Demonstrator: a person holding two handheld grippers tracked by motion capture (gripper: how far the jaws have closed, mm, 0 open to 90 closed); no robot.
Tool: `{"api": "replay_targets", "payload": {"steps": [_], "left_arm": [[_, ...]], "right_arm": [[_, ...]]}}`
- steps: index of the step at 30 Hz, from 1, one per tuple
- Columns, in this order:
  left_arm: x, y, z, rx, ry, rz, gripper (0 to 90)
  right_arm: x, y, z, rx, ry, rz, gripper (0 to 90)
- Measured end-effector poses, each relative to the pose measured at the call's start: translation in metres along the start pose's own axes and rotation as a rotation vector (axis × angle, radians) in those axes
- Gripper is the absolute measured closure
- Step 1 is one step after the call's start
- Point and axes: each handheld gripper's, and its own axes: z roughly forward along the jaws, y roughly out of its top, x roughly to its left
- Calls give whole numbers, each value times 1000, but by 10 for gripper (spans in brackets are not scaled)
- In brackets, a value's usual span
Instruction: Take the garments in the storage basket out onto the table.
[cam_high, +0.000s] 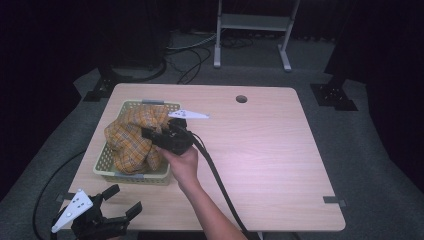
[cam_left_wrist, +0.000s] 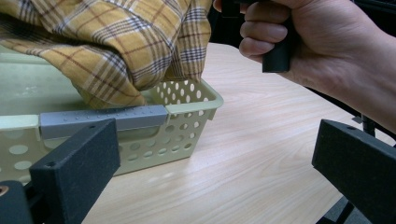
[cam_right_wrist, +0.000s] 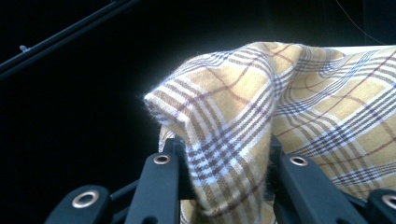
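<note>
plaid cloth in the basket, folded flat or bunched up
Bunched up: the plaid cloth heaps above the basket rim in loose folds, one fold pinched by the right gripper.

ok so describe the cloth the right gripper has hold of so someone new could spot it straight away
On the wooden table, look to the left side for the pale green perforated basket. Heaped in it and spilling over its rim is the cloth, a fold of it pinched by the right gripper. It is the only fabric there: mustard yellow plaid with dark and white stripes.

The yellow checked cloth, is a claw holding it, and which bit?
Yes. The right claw pinches a raised fold of the yellow checked cloth over the basket. The left claw is open, holding nothing.
</note>
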Motion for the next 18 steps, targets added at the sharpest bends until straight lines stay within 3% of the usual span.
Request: {"api": "replay_targets", "payload": {"steps": [18], "left_arm": [[-1, 0, 1, 0, -5, 0, 9]], "right_arm": [[5, 6, -16, -50, 35, 29, 700]]}}
